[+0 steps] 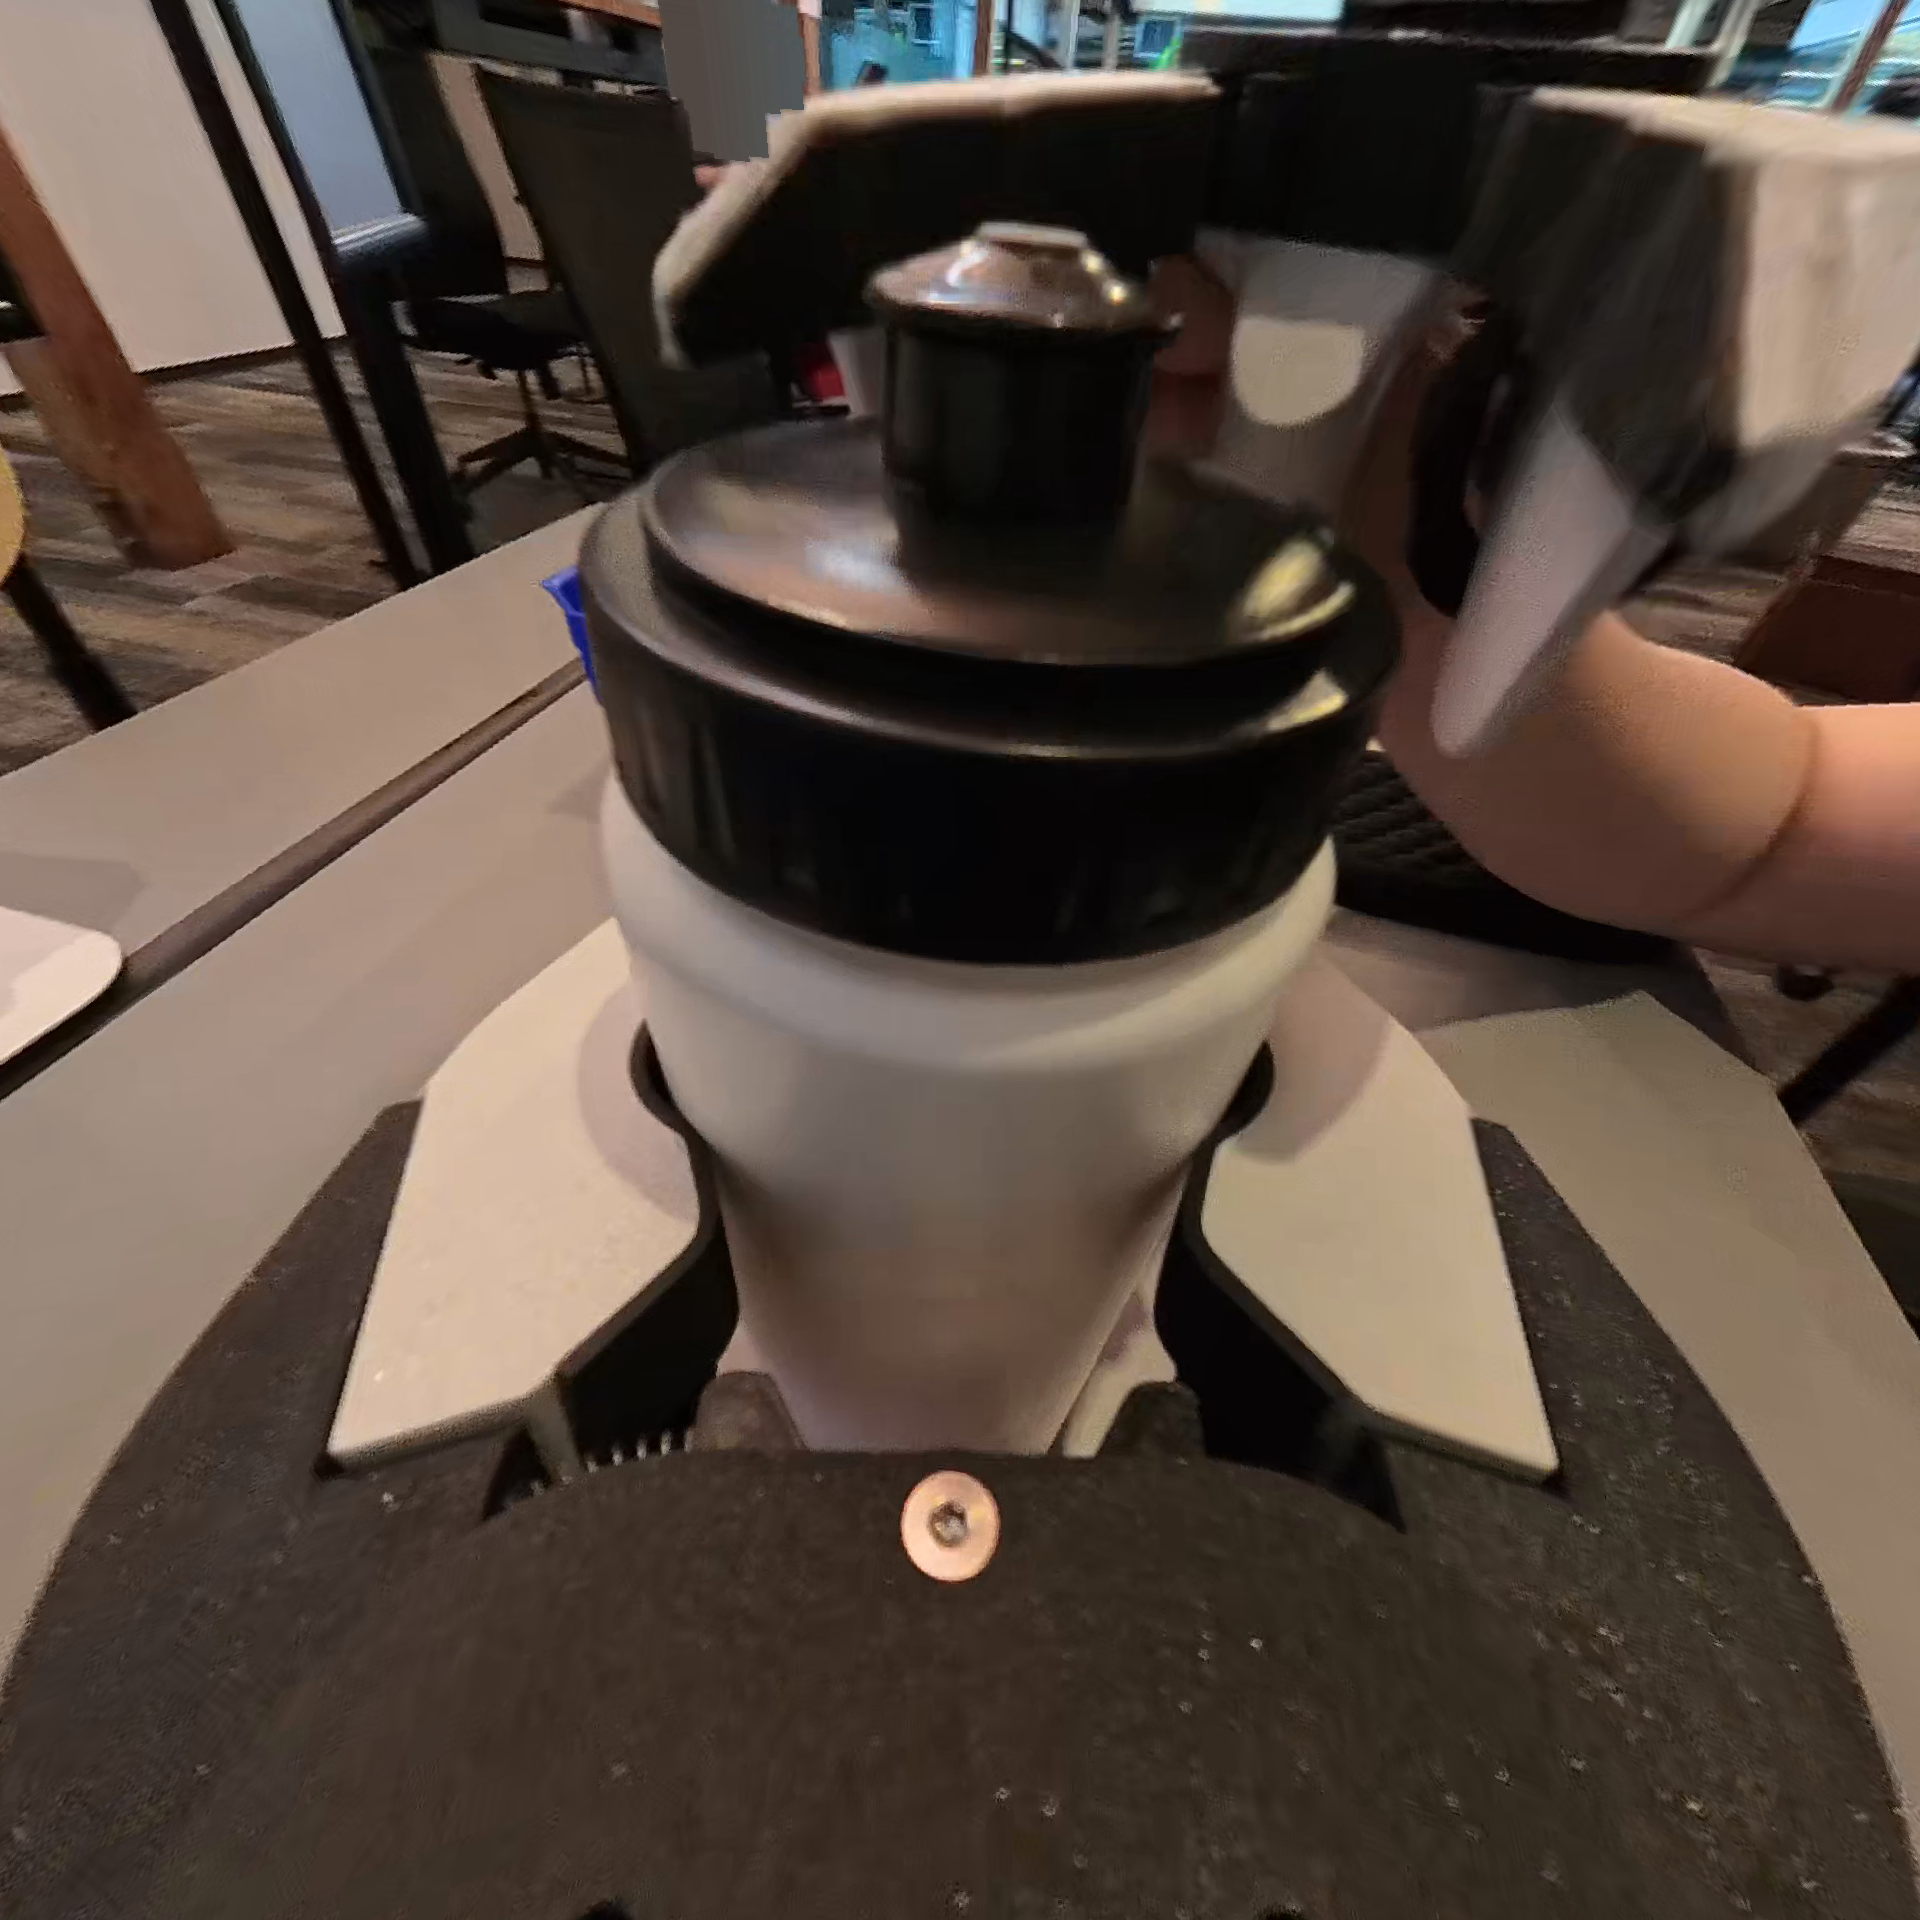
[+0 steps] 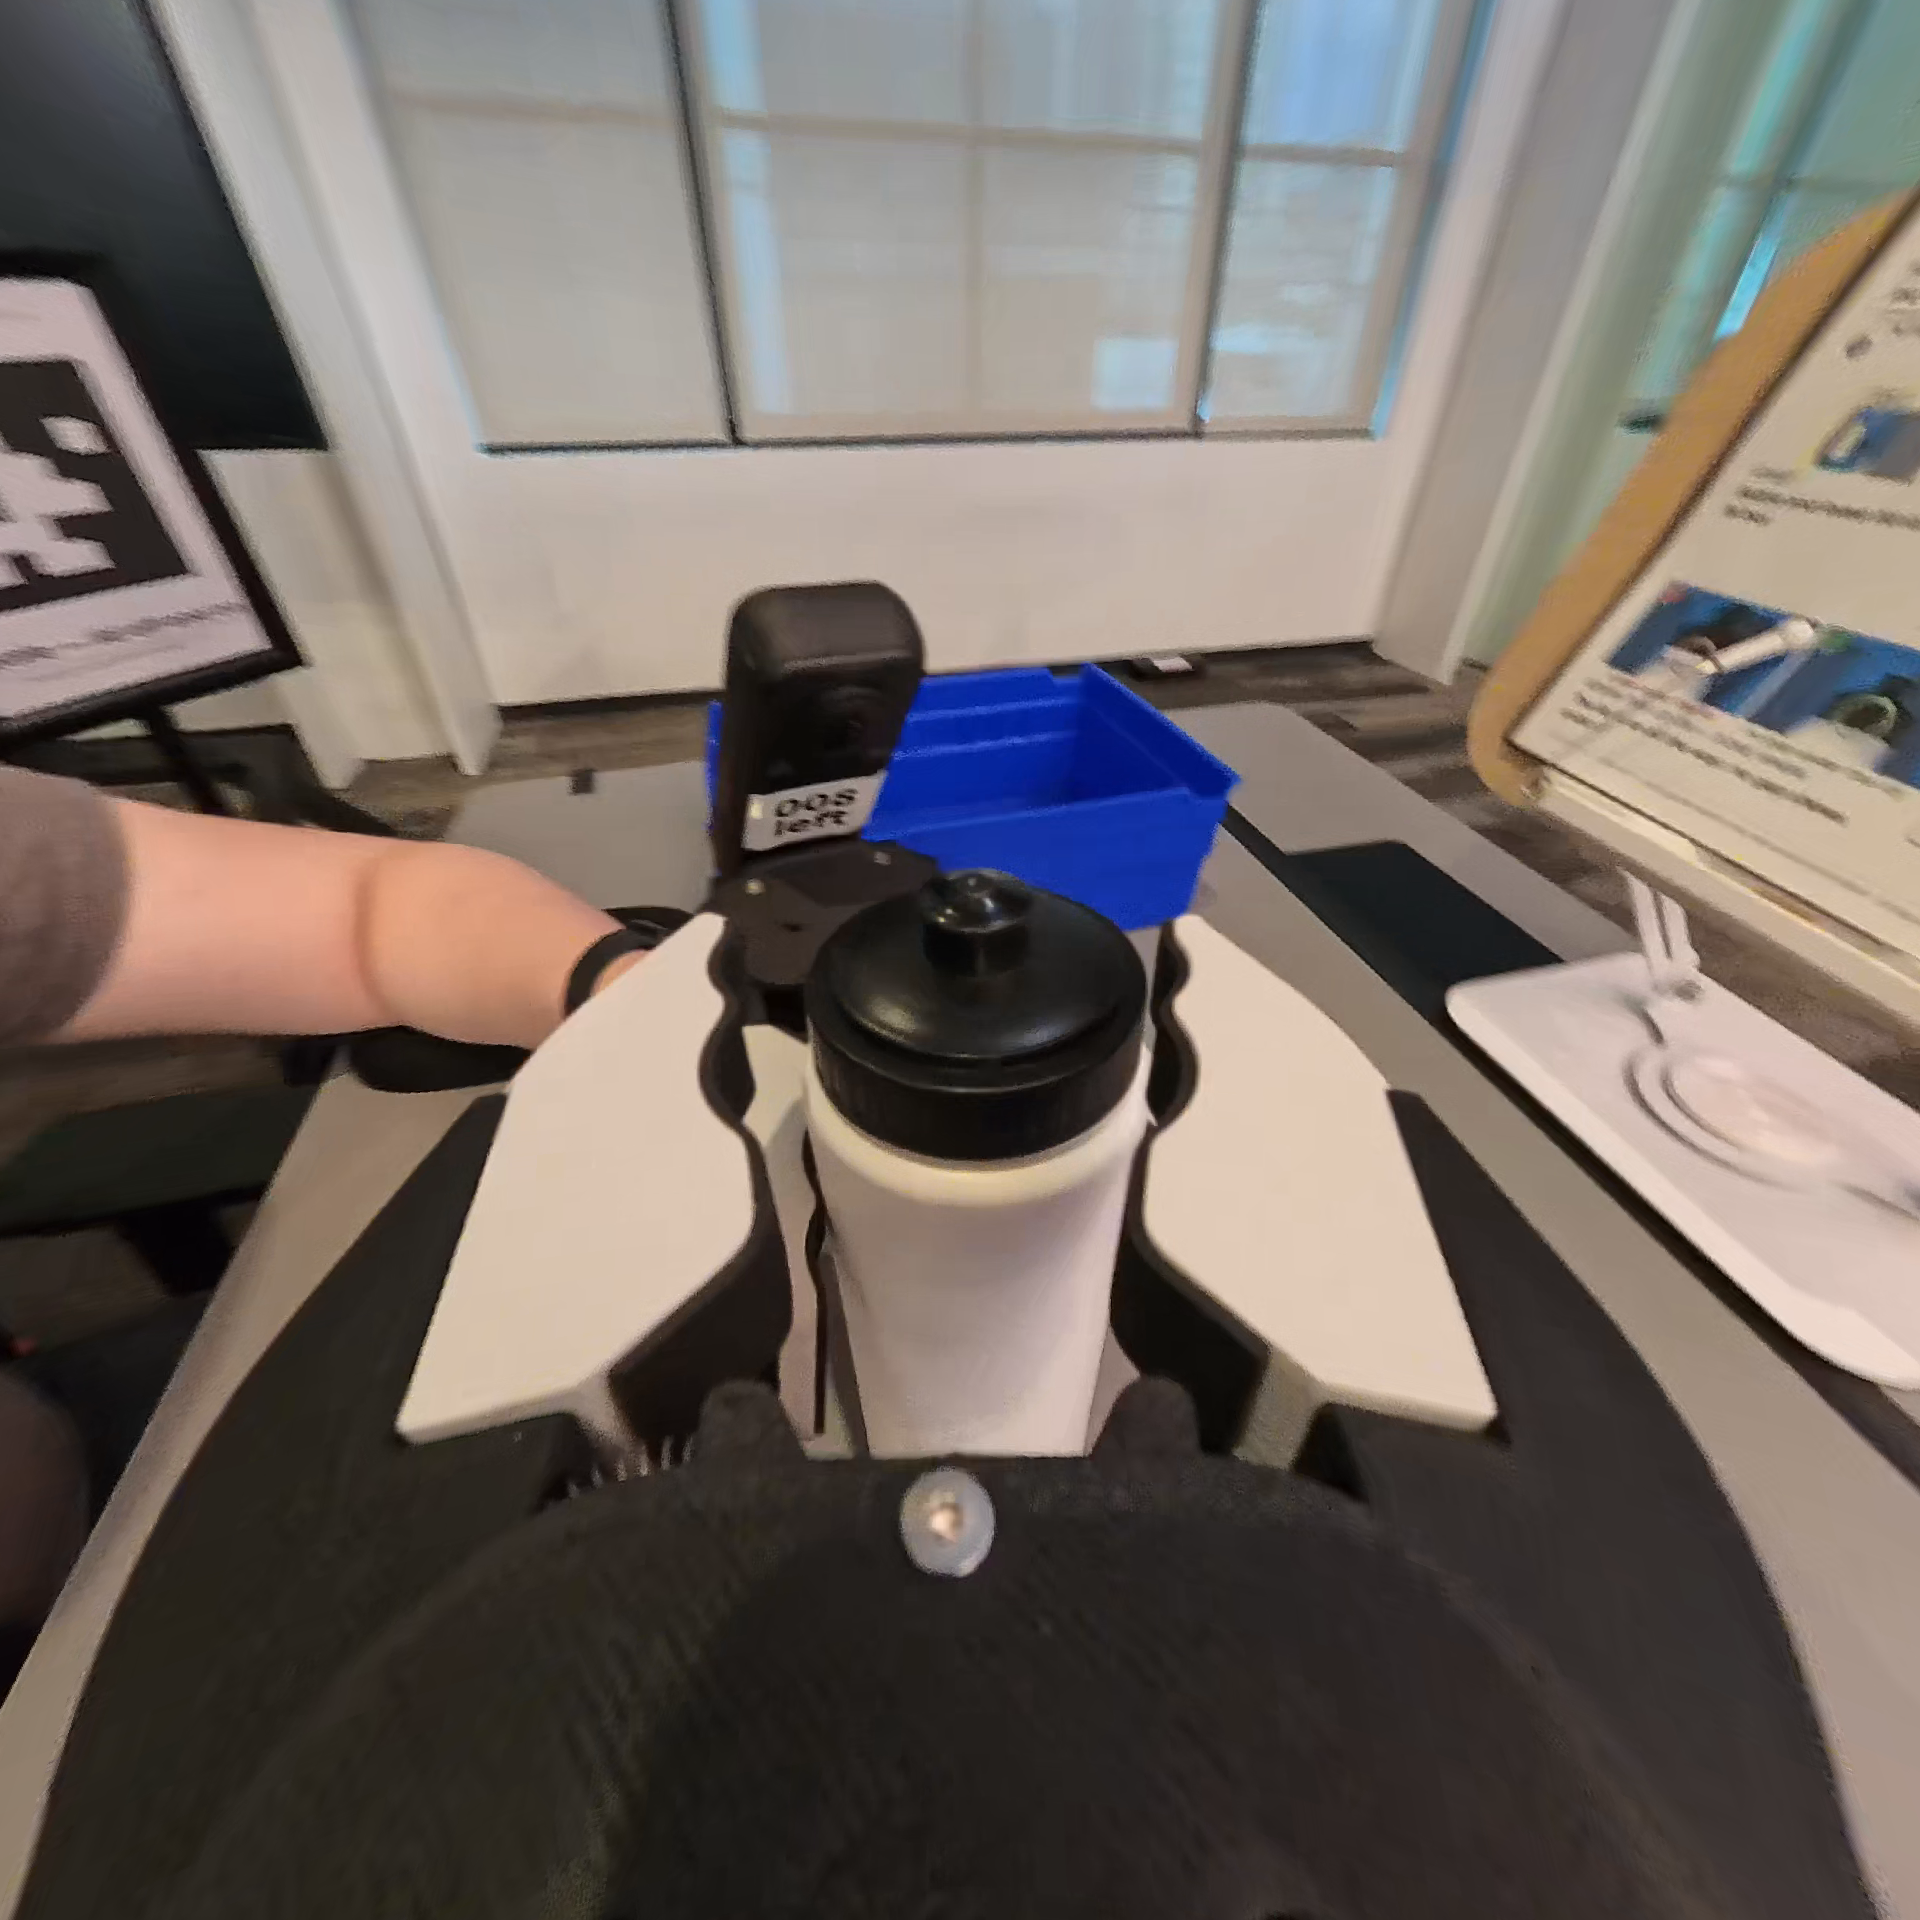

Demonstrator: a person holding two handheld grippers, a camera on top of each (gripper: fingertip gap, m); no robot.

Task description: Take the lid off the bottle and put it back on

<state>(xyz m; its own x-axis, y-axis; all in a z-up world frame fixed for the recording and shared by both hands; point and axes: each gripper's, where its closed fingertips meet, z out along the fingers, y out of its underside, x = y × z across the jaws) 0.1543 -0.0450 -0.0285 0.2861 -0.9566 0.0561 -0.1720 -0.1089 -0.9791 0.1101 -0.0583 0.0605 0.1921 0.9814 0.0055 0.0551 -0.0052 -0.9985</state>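
Observation:
A white bottle with a black screw lid and pull spout stands upright on the grey table. My left gripper is shut on the bottle's body just below the lid. In the right wrist view, the bottle and lid sit between the jaws of my right gripper. This gripper is open, with a gap showing beside the lid on the left. In the left wrist view the right gripper's fingers are blurred, behind and beside the spout.
A blue bin stands on the table behind the bottle. A clipboard on a white stand is at the right and a marker board at the left. A person's forearm holds the left gripper. Chairs stand beyond the table.

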